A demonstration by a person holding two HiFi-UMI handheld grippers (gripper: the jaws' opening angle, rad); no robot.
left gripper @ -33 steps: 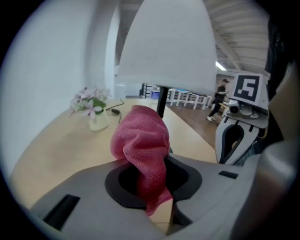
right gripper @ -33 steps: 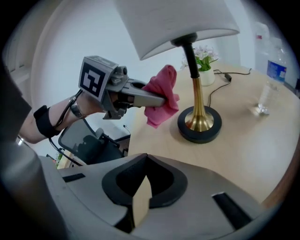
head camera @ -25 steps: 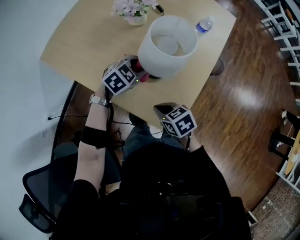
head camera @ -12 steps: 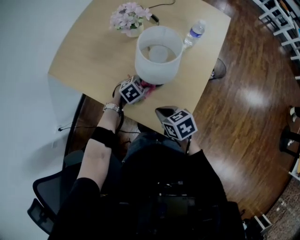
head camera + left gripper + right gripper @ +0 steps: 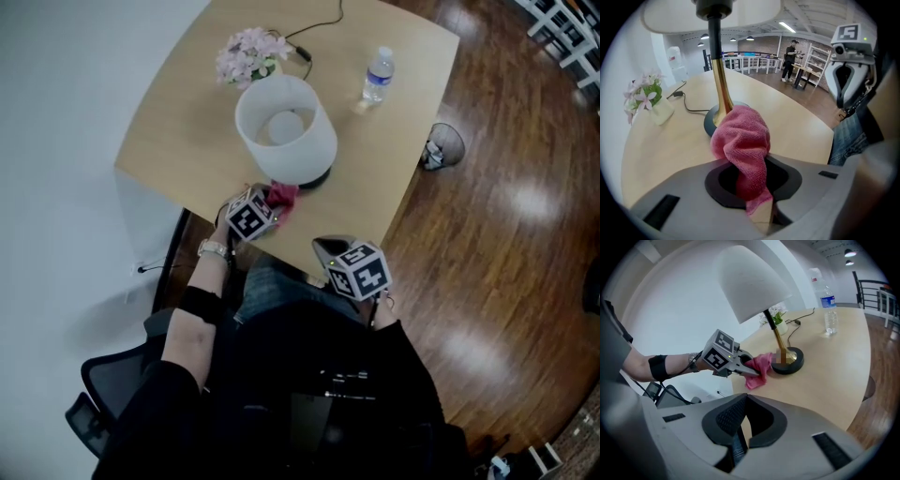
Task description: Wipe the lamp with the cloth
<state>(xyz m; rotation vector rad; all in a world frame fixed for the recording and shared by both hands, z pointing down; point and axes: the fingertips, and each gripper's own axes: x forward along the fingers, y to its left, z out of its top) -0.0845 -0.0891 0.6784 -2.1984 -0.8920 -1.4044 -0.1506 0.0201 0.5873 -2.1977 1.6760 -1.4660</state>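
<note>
While the lamp [image 5: 302,150] stands on a tan table [image 5: 178,131], dark floorboards [image 5: 506,150] gleam.

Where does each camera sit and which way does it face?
Head view: on the person's head, facing steeply down at the table and lamp; the left arm, left tool and right tool show.
Left gripper view: on the left tool, facing the lamp's stem past the pink cloth it clamps; the right tool and a jeans leg show at right.
Right gripper view: on the shut, empty right tool, facing the lamp; the left forearm shows.
Shared: both gripper views show lamp and pink cloth.
</note>
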